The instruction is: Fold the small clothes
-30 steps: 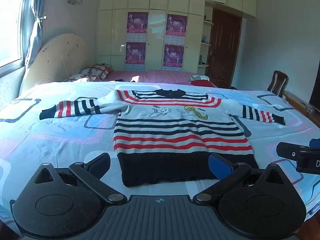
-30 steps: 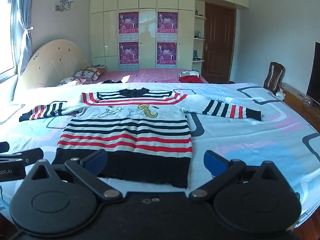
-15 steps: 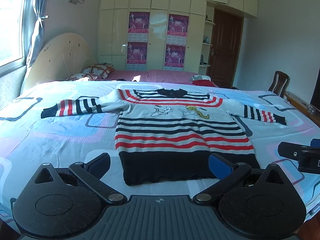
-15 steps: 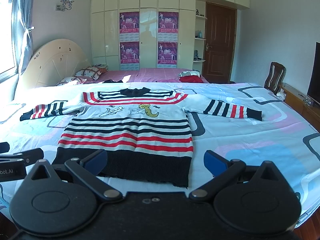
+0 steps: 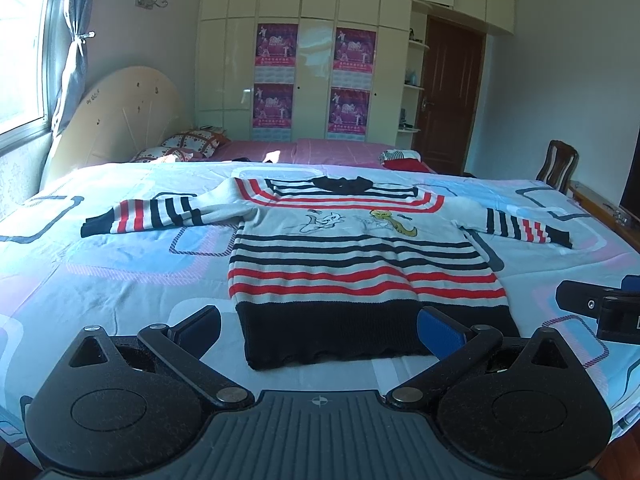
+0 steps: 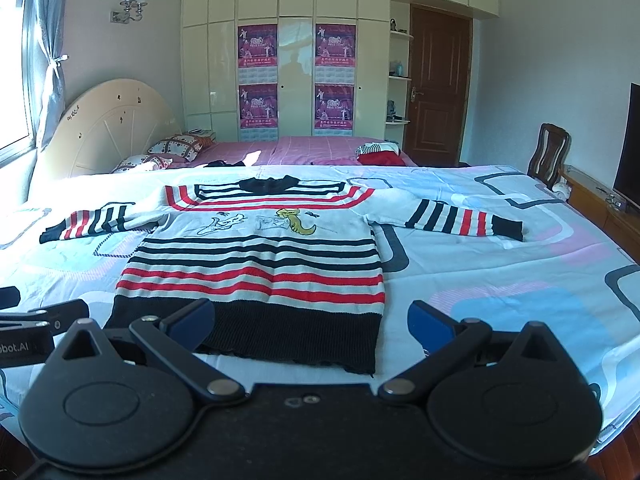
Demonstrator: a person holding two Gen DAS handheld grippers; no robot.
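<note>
A small striped sweater (image 5: 352, 264), white with red and black bands and a black hem, lies flat face up on the bed, both sleeves spread out; it also shows in the right wrist view (image 6: 260, 264). My left gripper (image 5: 320, 330) is open and empty, hovering just before the black hem. My right gripper (image 6: 312, 320) is open and empty, over the hem's right corner. Each gripper's tip shows at the edge of the other's view.
The bed has a pale blue and pink patterned sheet (image 5: 120, 272). Behind it stand a pink bed with pillows (image 5: 192, 144) and folded clothes (image 6: 378, 152). A wooden chair (image 6: 548, 156) and a low cabinet with a TV (image 6: 628, 148) stand at right.
Both grippers have drifted slightly back and up from the sweater; the sweater sits a little higher in view. Nothing was grasped.
</note>
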